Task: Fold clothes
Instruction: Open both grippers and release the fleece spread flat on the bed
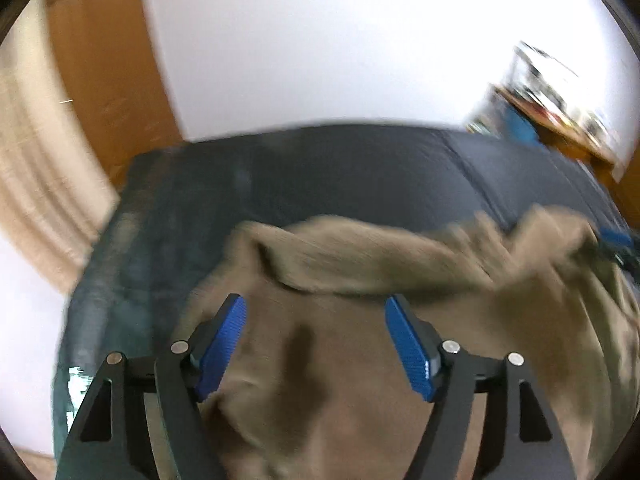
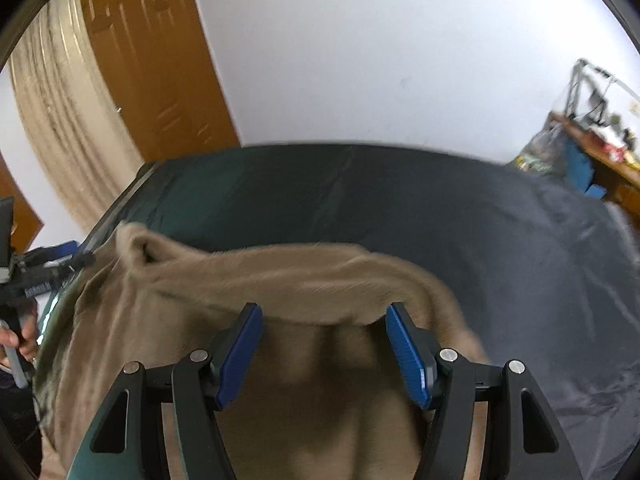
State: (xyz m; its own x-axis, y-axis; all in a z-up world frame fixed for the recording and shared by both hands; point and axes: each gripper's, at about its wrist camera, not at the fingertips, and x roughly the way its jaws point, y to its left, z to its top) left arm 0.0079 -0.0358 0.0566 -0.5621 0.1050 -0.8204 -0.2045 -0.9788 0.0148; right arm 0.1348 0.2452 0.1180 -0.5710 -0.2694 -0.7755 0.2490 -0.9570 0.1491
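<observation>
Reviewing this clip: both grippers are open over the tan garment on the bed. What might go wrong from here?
The folded-over edge of the tan garment looks bunched and uneven, so the fold may set crooked. Both the left gripper and right gripper stand open, holding nothing, so it could slump. Its left side lies near the bed edge and might slide off.
</observation>
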